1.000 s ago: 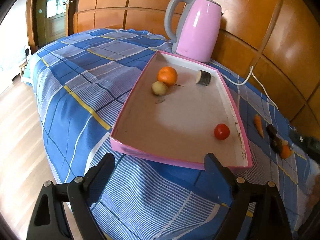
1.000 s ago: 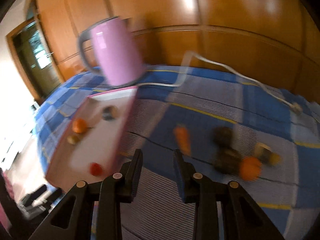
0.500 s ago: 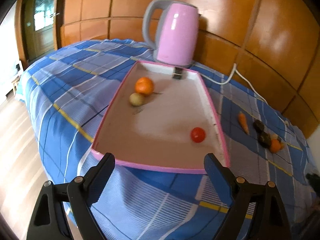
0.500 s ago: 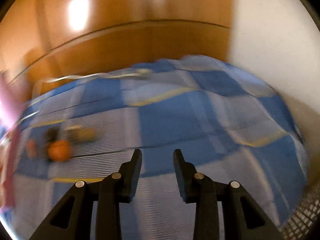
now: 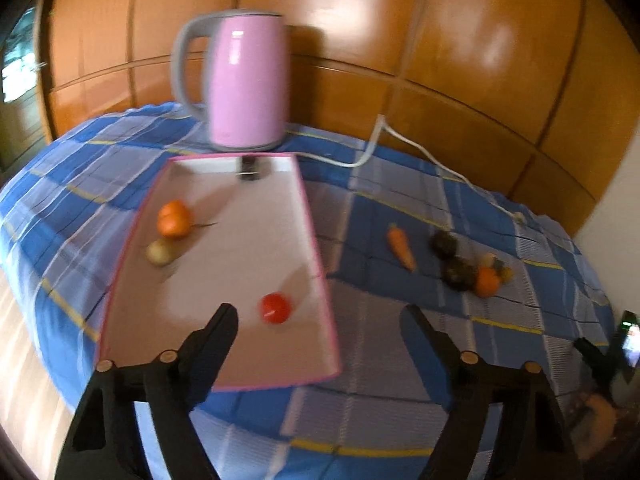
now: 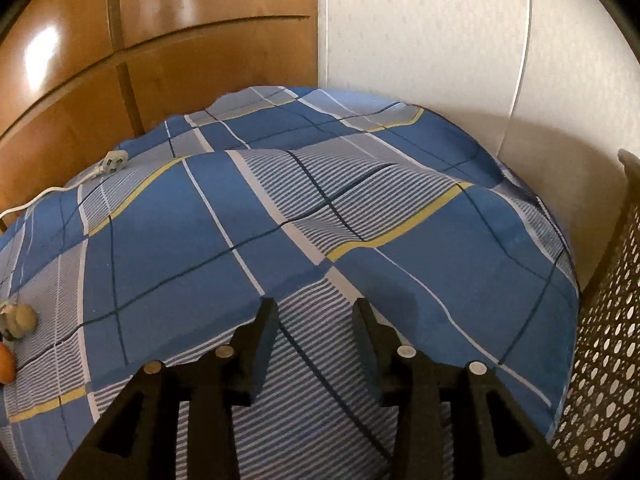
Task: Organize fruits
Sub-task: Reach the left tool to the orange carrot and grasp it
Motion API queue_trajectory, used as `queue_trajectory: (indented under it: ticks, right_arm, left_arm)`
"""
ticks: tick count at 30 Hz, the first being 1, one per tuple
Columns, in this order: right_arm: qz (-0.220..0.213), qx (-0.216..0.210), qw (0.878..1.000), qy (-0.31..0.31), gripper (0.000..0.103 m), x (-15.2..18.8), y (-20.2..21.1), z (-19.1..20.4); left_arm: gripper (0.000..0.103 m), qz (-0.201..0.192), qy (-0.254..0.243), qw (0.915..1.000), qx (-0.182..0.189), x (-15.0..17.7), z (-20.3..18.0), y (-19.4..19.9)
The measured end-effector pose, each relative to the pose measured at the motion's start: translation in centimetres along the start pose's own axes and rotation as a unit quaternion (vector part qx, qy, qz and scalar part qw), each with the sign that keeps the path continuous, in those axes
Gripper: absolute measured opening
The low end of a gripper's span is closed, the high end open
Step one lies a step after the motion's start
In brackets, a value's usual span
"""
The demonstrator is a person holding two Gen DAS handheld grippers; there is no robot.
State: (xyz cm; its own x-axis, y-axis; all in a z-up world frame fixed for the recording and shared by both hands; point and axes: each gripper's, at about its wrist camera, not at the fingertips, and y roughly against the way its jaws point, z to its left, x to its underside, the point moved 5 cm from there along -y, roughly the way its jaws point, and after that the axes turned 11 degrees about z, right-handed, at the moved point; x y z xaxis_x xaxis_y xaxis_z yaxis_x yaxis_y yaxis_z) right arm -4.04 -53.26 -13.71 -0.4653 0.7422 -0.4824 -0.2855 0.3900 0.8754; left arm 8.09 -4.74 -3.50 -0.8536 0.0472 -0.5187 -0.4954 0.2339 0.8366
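On the blue checked bedcover (image 5: 360, 408) lies a shallow pink-edged tray (image 5: 320, 248), with a pink kettle (image 5: 248, 84) standing just behind its far end. Inside the tray an orange (image 5: 174, 218) and a pale round fruit (image 5: 160, 251) sit touching near the left wall, a small dark piece (image 5: 250, 168) rests against the far wall, and a red tomato (image 5: 275, 308) lies near the right wall at the near end. To the right of the tray, on the cover, a carrot (image 5: 401, 246) lies apart from a small cluster of dark lumps (image 5: 456, 270) and another orange fruit (image 5: 488, 282). A white cord (image 5: 374, 148) runs from the kettle across the cover. The left gripper (image 5: 320, 320) hangs above the tray's near right corner, its jaws apart after just closing somewhat, nothing between them. The right gripper (image 6: 316, 312) points at bare cover far from the tray, its jaws narrow but just opening, also empty; a perforated bin (image 6: 600, 360) stands at the right edge.
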Motion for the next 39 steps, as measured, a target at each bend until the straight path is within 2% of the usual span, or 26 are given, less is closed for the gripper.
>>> queue_trajectory:
  ticks: [1,3,5,6,13,18,26,32,35,37,39]
  right_arm:
    - [0.0,-0.001,1.0,0.001,0.043,0.1,0.1,0.1]
    - [-0.002,-0.001,1.0,0.003,0.045,0.2,0.1,0.1]
    - [-0.004,0.002,1.0,0.007,0.047,0.4,0.1,0.2]
    - [-0.004,0.001,1.0,0.008,0.047,0.4,0.1,0.2]
    - [-0.006,0.001,1.0,0.014,0.052,0.3,-0.1,0.6]
    - [-0.007,0.003,1.0,0.016,0.053,0.3,-0.1,0.7]
    - [-0.008,0.01,1.0,0.021,0.054,0.3,-0.1,0.9]
    - [-0.009,0.014,1.0,0.024,0.055,0.4,-0.2,1.1]
    - [-0.009,0.016,1.0,0.025,0.055,0.4,-0.2,1.1]
    - [-0.01,0.017,0.999,0.025,0.055,0.4,-0.2,1.2]
    - [-0.01,0.018,0.999,0.026,0.055,0.4,-0.2,1.2]
  left_arm:
    - [0.071,0.007,-0.009,0.9999,0.01,-0.6,-0.9,-0.4]
    - [0.055,0.024,-0.019,0.9992,0.024,-1.7,-2.4,-1.6]
    - [0.044,0.037,-0.026,0.9984,0.034,-2.7,-3.6,-2.9]
    - [0.042,0.046,-0.028,0.9977,0.042,-3.3,-4.4,-3.8]
    - [0.04,0.108,-0.013,0.9928,0.05,-6.3,-7.1,-10.4]
    - [0.04,0.134,0.001,0.9901,0.043,-7.5,-8.1,-13.7]
    - [0.04,0.139,-0.029,0.9893,0.033,-8.1,-10.4,-16.0]
    - [0.04,0.129,-0.061,0.989,0.04,-7.9,-11.8,-16.1]
    - [0.04,0.139,-0.075,0.9868,0.036,-7.5,-12.2,-17.1]
    - [0.037,0.136,-0.074,0.9871,0.041,-7.7,-12.3,-17.4]
    - [0.027,0.138,-0.079,0.9861,0.046,-7.9,-12.5,-17.7]
